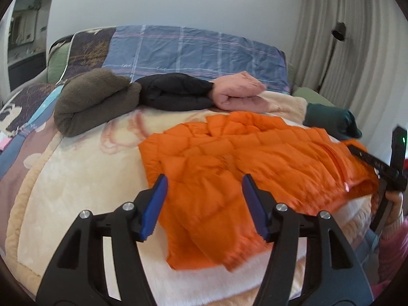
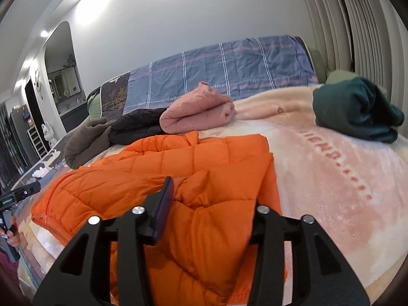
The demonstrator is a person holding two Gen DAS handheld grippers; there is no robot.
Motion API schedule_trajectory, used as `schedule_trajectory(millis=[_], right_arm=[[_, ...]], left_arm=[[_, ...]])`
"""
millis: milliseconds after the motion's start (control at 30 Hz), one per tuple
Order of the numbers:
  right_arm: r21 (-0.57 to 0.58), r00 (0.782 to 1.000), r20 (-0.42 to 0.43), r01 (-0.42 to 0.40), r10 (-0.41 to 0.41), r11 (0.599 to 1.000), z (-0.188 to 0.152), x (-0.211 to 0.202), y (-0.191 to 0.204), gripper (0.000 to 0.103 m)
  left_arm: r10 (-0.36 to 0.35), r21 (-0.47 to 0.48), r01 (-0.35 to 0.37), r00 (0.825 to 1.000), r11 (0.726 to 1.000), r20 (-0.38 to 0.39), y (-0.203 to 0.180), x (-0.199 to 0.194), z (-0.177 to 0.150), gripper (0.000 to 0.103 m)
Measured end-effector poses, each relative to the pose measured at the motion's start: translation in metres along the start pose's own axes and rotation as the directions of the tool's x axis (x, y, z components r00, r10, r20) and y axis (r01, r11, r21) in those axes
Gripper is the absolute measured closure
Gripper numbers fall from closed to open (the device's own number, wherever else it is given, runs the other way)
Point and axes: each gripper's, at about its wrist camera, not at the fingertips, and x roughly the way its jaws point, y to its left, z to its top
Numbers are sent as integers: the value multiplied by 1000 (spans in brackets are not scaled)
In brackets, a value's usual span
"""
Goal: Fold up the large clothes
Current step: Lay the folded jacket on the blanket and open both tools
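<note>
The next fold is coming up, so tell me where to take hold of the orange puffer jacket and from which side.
Grip the orange puffer jacket at its near edge, at the cuffed sleeve end lying closest to the left gripper. Come in low from the near side of the cream blanket: that thin, loose end lies flat and should pinch more easily than the puffy quilted body.

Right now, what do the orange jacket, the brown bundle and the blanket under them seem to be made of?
Orange jacket: probably thin synthetic shell with padding; stitched puffy sections, slight sheen.
Brown bundle: looks like fleece; matte, fuzzy nap.
Blanket: likely plush; soft short pile, gentle shine, faded pink print.
</note>
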Motion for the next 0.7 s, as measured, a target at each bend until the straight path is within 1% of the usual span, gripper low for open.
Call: schedule_trajectory(millis=[133,200,333,400,433,500,567,633,700], right_arm=[[-40,1000,8,12,-11,999,-3,-11,10,51],[-52,1000,9,13,-13,999,-5,-15,12,48],[-50,1000,1,25,-25,998,-9,-18,12,43],[-46,999,-3,36,-36,998,-11,-22,9,40],[-46,999,-3,42,-42,998,-12,-25,6,39],[-41,998,2,61,-61,997,-13,-34,1,31],[-27,997,9,70,-70,997,-14,-43,-7,30],[-5,997,12,74,-74,997,-16,-57,-14,30],[-7,997,23,68,-68,998,-19,-70,-16,30]], left_arm=[[-7,63,8,1000,998,-15,-17,-5,-11,36],[-8,78,10,1000,997,-26,-21,-4,-16,36],[-19,93,22,999,995,-42,-29,-3,-20,36],[-26,121,30,999,992,-38,-38,-6,-23,36],[-26,139,31,999,990,-35,-42,-7,-24,33],[-8,195,14,999,981,-32,-51,-7,-27,30],[35,240,-23,998,971,-46,-56,-1,-31,29],[65,234,-48,996,971,-66,-53,6,-34,29],[54,207,-38,996,978,-71,-49,5,-36,29]])
